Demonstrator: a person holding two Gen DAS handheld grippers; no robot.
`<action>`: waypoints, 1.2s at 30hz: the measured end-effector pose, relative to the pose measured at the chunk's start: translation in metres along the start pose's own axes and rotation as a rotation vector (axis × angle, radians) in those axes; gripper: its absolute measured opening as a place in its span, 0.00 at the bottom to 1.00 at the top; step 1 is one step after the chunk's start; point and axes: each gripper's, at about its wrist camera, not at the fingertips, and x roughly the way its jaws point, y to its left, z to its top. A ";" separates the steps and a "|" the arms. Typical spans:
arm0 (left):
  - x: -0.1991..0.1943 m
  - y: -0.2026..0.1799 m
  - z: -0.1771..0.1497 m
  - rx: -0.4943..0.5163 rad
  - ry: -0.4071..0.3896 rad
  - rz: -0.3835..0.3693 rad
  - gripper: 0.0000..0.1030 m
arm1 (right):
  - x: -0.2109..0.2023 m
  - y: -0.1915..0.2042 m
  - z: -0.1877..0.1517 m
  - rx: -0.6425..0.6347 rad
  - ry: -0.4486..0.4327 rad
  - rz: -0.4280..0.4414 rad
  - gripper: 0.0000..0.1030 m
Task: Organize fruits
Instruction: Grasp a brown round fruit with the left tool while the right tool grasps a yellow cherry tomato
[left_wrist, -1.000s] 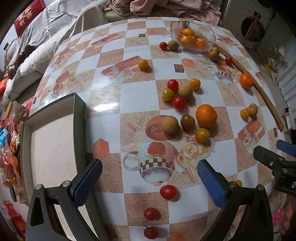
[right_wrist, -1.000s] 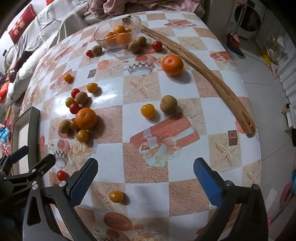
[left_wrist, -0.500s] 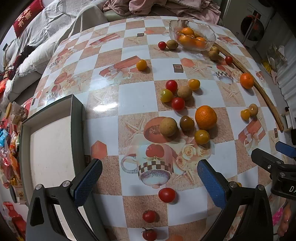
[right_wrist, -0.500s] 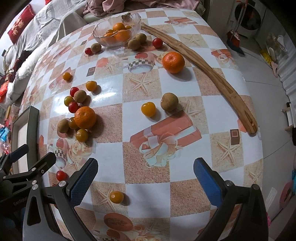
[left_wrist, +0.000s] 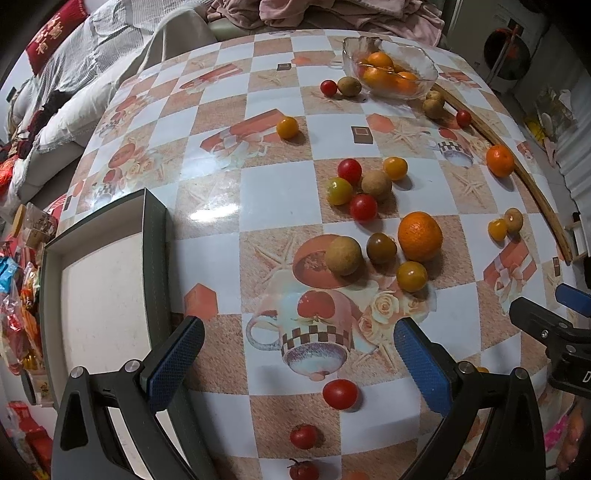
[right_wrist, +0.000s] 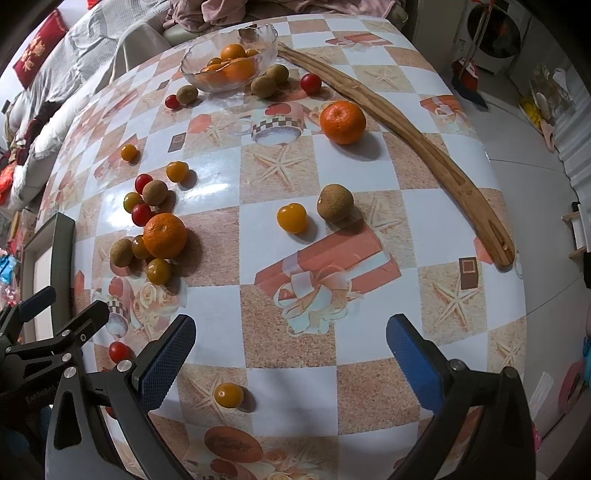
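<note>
Several small fruits lie loose on the checked tablecloth: a mandarin (left_wrist: 420, 236) with a brown longan (left_wrist: 343, 255) and yellow and red cherry tomatoes around it. A glass bowl (left_wrist: 424, 64) at the far side holds oranges. My left gripper (left_wrist: 295, 358) is open and empty above a red tomato (left_wrist: 340, 394). My right gripper (right_wrist: 291, 358) is open and empty; a yellow tomato (right_wrist: 229, 395) lies near its left finger. Another mandarin (right_wrist: 342, 122), a yellow tomato (right_wrist: 292, 218) and a longan (right_wrist: 334, 202) lie further ahead.
A grey open box (left_wrist: 155, 258) with a white inside sits at the table's left edge, also in the right wrist view (right_wrist: 62, 243). A long curved wooden stick (right_wrist: 424, 144) lies along the right side. A sofa with blankets stands behind the table.
Both grippers have drifted slightly forward over the table. Both stay open. No fruit has moved.
</note>
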 end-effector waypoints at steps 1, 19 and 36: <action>0.001 0.000 0.001 -0.001 0.001 0.001 1.00 | 0.000 0.000 0.001 0.000 0.002 0.000 1.00; 0.025 -0.004 0.018 0.051 -0.021 0.010 1.00 | 0.020 -0.004 0.010 0.005 0.023 0.013 0.90; 0.039 -0.015 0.033 0.079 -0.020 -0.073 0.69 | 0.038 0.010 0.053 -0.033 -0.041 0.006 0.55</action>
